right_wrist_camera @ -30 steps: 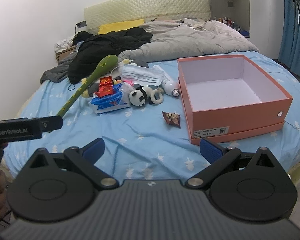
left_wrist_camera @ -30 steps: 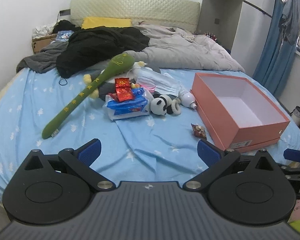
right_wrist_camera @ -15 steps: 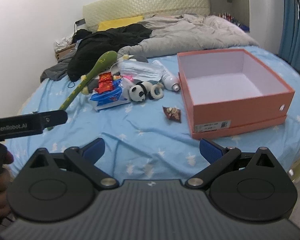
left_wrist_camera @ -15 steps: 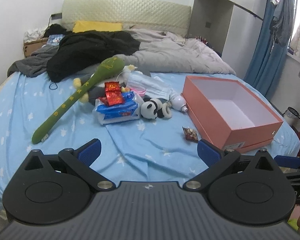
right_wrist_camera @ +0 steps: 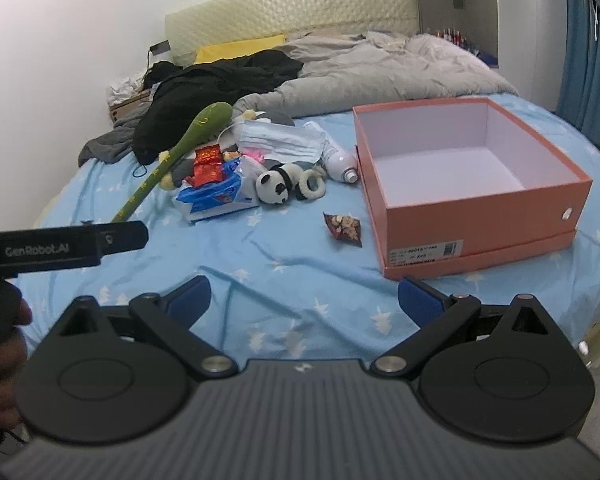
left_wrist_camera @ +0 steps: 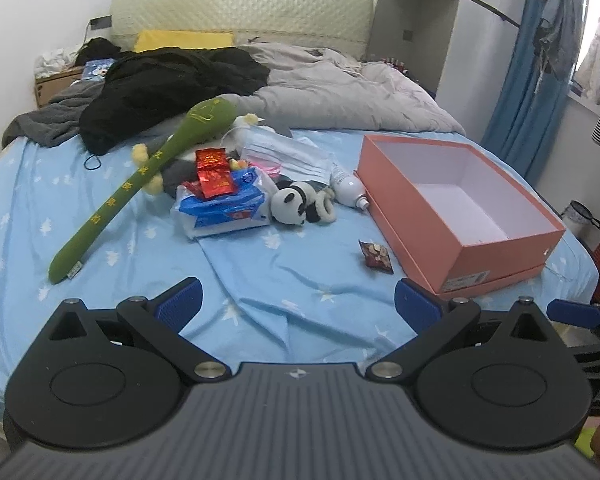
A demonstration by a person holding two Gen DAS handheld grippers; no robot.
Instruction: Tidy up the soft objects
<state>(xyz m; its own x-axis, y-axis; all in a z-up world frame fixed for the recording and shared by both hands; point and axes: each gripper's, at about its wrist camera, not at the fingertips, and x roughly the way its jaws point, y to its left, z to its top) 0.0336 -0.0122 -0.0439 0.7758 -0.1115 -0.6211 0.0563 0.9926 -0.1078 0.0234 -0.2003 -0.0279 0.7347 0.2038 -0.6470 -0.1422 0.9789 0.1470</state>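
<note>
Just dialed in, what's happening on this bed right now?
Nothing is picked up yet. The left gripper and right gripper are both open and empty, held over the near edge of the blue sheet. The soft things lie in a pile mid-bed: a panda plush, a long green plush, face masks and a tissue pack. The orange box sits open and empty to the right of the pile.
</note>
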